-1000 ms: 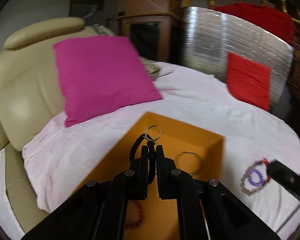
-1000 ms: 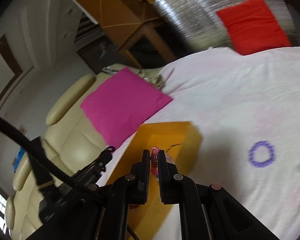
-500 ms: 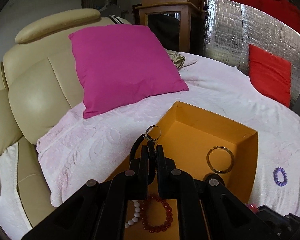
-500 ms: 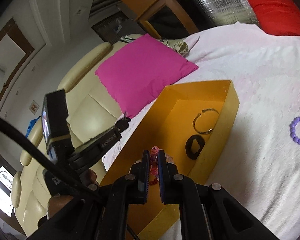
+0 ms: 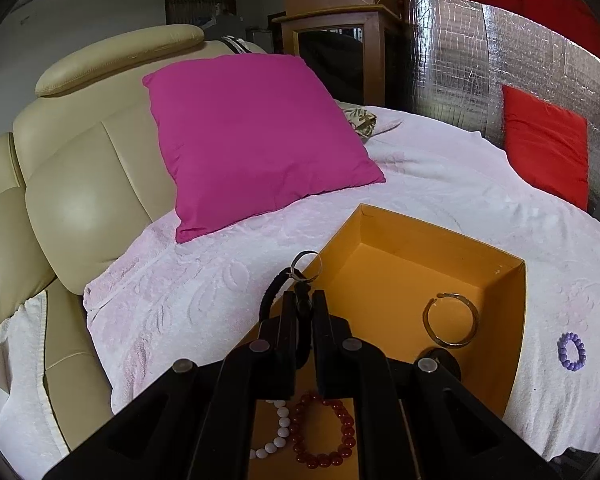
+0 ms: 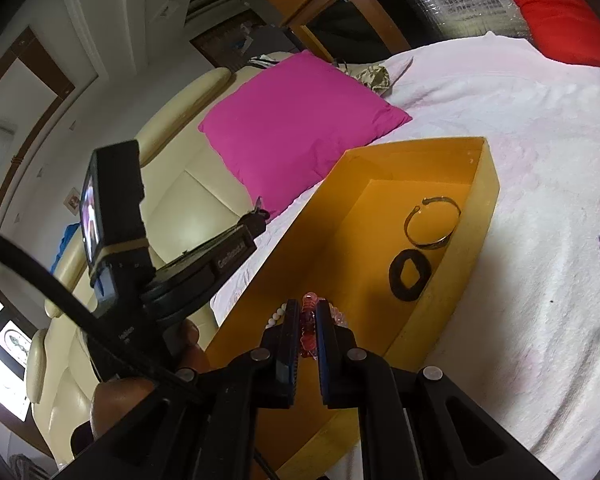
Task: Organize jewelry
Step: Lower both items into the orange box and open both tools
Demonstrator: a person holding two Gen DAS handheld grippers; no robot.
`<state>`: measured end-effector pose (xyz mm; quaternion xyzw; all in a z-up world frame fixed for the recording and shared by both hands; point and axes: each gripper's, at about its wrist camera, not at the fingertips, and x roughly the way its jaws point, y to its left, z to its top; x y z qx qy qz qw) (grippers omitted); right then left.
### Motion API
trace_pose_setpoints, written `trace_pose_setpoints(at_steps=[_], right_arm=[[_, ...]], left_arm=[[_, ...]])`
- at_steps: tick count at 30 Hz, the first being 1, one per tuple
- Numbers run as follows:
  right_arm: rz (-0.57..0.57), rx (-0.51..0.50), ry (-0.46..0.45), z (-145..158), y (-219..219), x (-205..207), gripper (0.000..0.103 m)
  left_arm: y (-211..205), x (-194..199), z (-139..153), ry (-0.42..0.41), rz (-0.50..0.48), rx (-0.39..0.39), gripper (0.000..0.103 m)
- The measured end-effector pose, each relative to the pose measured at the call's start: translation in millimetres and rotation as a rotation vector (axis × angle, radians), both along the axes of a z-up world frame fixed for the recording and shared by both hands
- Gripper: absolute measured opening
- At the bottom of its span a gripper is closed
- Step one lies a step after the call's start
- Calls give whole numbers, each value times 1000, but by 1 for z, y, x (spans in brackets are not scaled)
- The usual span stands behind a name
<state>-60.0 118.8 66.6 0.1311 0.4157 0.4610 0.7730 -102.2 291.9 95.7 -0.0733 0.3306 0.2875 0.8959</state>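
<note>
Two grippers are over the open orange cardboard box that sits on the pale pink textured bedspread. The left gripper is closed on a black cord with a silver metal ring, above the box's left wall. The right gripper pinches a pink translucent bead bracelet over the box's near part. Inside the box lie a gold open bangle, a red bead bracelet, white beads and a black band. A purple bead bracelet lies on the bedspread beside the box.
</note>
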Motion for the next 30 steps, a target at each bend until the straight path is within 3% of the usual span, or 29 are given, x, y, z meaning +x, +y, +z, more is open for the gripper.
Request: trace_pose_setpoints(at_steps=[26, 27, 30], right_arm=[[4, -90, 36, -24, 8, 6, 12], [1, -93, 32, -23, 7, 4, 12], [-13, -105, 31, -21, 2, 7, 12]], left_arm=[[5, 4, -9, 52, 27, 19, 8], [5, 5, -9, 55, 27, 22, 10], [3, 6, -10, 61, 23, 28, 30]])
